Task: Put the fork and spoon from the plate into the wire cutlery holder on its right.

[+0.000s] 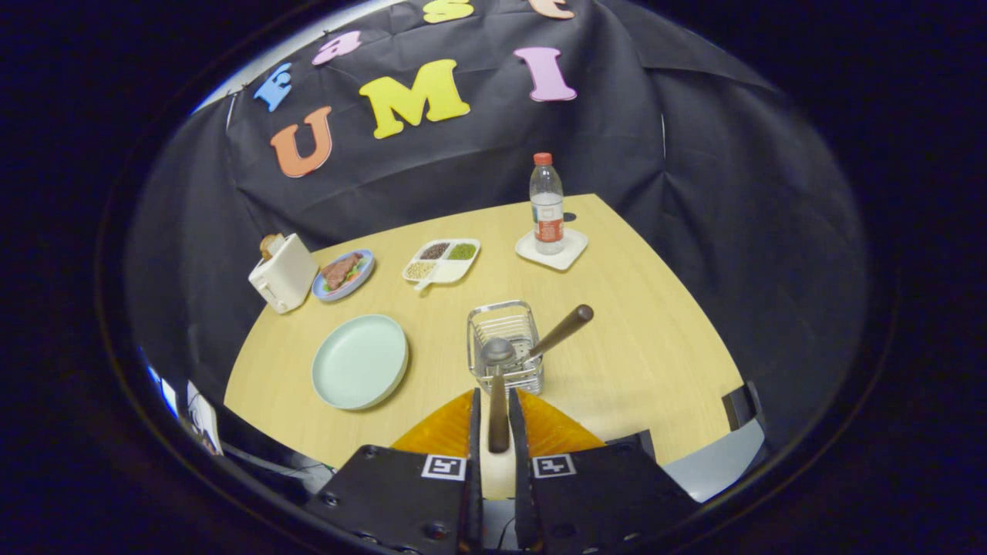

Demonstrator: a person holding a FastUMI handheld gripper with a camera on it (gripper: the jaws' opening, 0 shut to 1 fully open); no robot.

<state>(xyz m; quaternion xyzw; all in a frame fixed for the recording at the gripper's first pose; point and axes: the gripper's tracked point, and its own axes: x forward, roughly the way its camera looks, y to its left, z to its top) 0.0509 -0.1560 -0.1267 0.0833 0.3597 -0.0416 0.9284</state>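
Fingers (498, 420) clamped on one spoon (498, 362) over wire holder (505, 347); one fork (559, 333) inside; plate (359, 361) bare

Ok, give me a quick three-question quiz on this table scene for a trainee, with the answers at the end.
1. True or false: the green plate has cutlery on it.
2. What is the gripper shut on? A) bottle B) spoon C) toaster
3. Fill in: a brown-handled utensil already leans in the wire ____.

Key:
1. False; the plate is bare.
2. B; both fingers press on the spoon, whose bowl is at the wire holder.
3. holder
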